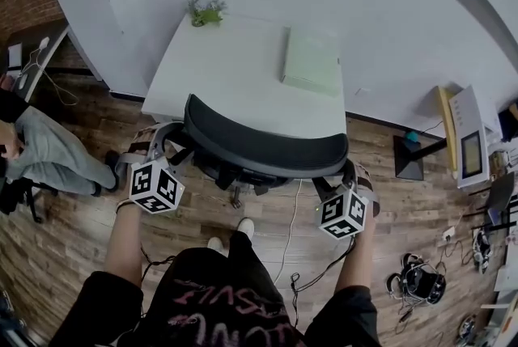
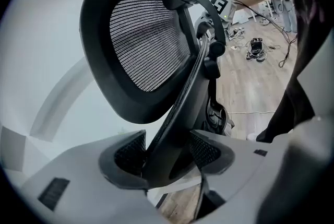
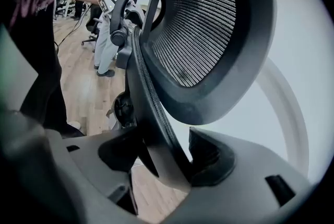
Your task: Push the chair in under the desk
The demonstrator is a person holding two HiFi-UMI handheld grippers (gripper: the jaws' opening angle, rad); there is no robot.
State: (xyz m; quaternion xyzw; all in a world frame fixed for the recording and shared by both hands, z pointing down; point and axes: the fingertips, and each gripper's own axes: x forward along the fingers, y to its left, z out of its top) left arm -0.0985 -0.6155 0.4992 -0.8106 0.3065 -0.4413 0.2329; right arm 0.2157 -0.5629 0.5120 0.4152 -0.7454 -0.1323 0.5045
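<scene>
A black mesh office chair (image 1: 267,147) stands at the front edge of the white desk (image 1: 235,70), its seat hidden under the desktop and its curved backrest towards me. My left gripper (image 1: 176,145) is shut on the backrest's left edge, my right gripper (image 1: 346,173) on its right edge. In the left gripper view the jaws of the left gripper (image 2: 167,157) clamp the dark backrest rim (image 2: 180,113), with the mesh headrest (image 2: 141,45) above. The right gripper view has the right gripper (image 3: 164,157) pinching the backrest rim (image 3: 148,108) below the headrest (image 3: 203,35).
A pale green box (image 1: 312,61) and a small plant (image 1: 206,12) lie on the desk. A seated person (image 1: 48,151) is at the left. A black stand (image 1: 413,155), a white device (image 1: 469,143) and cables (image 1: 421,281) crowd the wooden floor at the right. My shoes (image 1: 231,236) are behind the chair.
</scene>
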